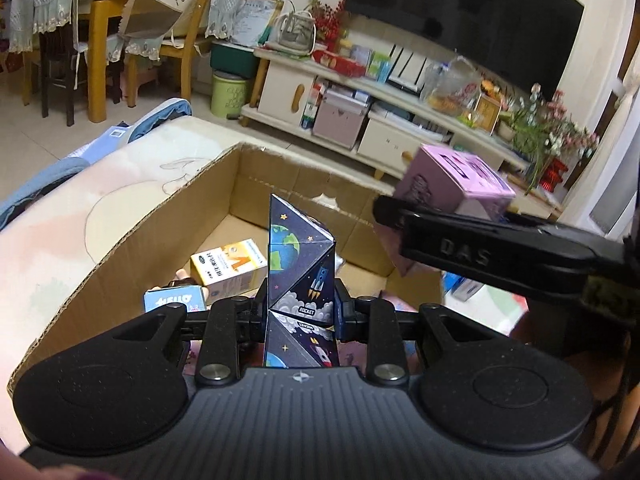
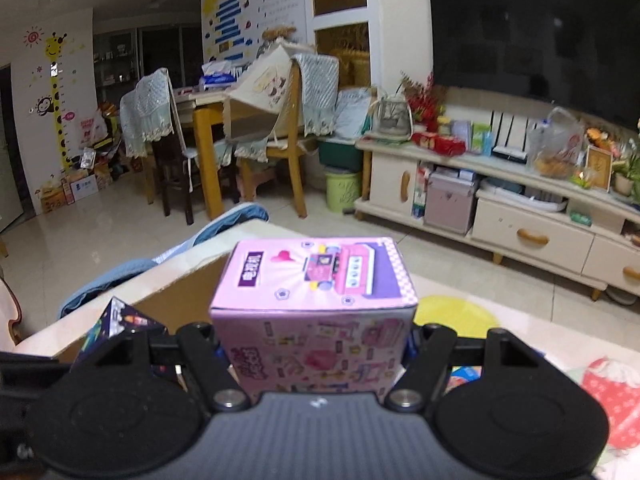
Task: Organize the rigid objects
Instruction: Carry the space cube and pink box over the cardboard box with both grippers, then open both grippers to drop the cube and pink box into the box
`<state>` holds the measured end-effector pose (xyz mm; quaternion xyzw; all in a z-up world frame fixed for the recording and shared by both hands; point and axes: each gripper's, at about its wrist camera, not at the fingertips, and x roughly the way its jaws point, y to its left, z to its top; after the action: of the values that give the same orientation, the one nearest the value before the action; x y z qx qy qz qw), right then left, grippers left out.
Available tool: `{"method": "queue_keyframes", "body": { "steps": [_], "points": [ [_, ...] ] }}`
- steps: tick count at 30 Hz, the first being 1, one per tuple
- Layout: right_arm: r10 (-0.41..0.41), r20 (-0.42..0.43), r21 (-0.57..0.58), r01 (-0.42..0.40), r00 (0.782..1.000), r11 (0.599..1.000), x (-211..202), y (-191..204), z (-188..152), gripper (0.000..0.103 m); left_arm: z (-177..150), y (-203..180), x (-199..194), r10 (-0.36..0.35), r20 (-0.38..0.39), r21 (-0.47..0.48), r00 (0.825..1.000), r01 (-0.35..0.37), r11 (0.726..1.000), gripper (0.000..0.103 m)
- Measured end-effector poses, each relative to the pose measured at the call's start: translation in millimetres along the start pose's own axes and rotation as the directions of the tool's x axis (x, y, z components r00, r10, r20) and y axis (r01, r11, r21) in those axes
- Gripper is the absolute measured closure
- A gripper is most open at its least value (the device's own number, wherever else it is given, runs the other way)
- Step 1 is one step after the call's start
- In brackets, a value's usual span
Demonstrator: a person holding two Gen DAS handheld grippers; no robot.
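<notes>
My left gripper (image 1: 301, 312) has its fingers pressed against both sides of a dark space-print prism (image 1: 298, 268), a folded triangular piece with an Earth and a rocket printed on it, standing upright between them. It hangs above the near side of an open cardboard box (image 1: 132, 248). Down on the box floor, toward the near left corner, I see an orange-and-white carton (image 1: 228, 266) and just beside it a small blue box (image 1: 174, 300) marked HELLO, its near end hidden by my gripper. My right gripper (image 2: 314, 344) is clamped on a pink toy box (image 2: 316, 280), held level with its printed top face up; in the left wrist view that pink box (image 1: 456, 180) sits above the box's far right corner, with one black finger (image 1: 444, 236) crossing in front of it. From the right wrist view the prism's tip (image 2: 120, 316) shows at lower left, beside the cardboard wall (image 2: 176, 304). The box rests on a pale patterned surface (image 1: 80, 208).
</notes>
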<state>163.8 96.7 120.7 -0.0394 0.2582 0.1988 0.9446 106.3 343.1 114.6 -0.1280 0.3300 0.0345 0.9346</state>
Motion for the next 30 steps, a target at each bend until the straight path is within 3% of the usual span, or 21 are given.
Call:
{"method": "queue_keyframes", "body": {
  "steps": [14, 17, 19, 21, 23, 25, 30],
  "points": [
    [0.026, -0.039, -0.016, -0.027, 0.999, 1.000, 12.5, 7.1, -4.6, 0.029, -5.6, 6.5, -2.0, 0.087, -0.032, 0.043, 0.996, -0.086, 0.995, 0.067],
    [0.027, -0.027, 0.000, -0.027, 0.999, 1.000, 9.0, 4.6, -6.1, 0.029, -5.2, 6.6, -4.1, 0.099, -0.021, 0.043, 0.995, -0.098, 0.994, 0.061],
    [0.029, -0.009, 0.015, -0.028, 1.000, 0.999, 4.5, 2.4, -6.8, 0.024, -5.5, 6.0, -5.8, 0.111, -0.014, 0.048, 0.994, -0.110, 0.993, 0.045],
    [0.034, 0.012, 0.029, -0.034, 0.999, 0.999, 0.1, 0.2, -6.6, 0.016, -5.3, 5.3, -5.7, 0.124, -0.006, 0.054, 0.992, -0.123, 0.991, 0.038],
    [0.037, 0.027, 0.027, -0.038, 0.999, 0.999, -4.3, -0.8, -5.2, 0.015, -4.8, 5.4, -6.8, 0.133, 0.001, 0.057, 0.991, -0.133, 0.989, 0.032],
    [0.014, 0.051, 0.020, -0.015, 0.999, 1.000, -11.3, -1.2, -3.8, 0.015, -5.0, 3.9, -8.4, 0.146, 0.011, 0.053, 0.989, -0.146, 0.988, 0.020],
    [-0.084, 0.139, 0.065, 0.076, 0.987, 0.995, -37.4, -21.5, -9.5, 0.006, -2.9, 2.1, -15.1, 0.177, 0.062, 0.053, 0.982, -0.180, 0.982, 0.006]
  ]
}}
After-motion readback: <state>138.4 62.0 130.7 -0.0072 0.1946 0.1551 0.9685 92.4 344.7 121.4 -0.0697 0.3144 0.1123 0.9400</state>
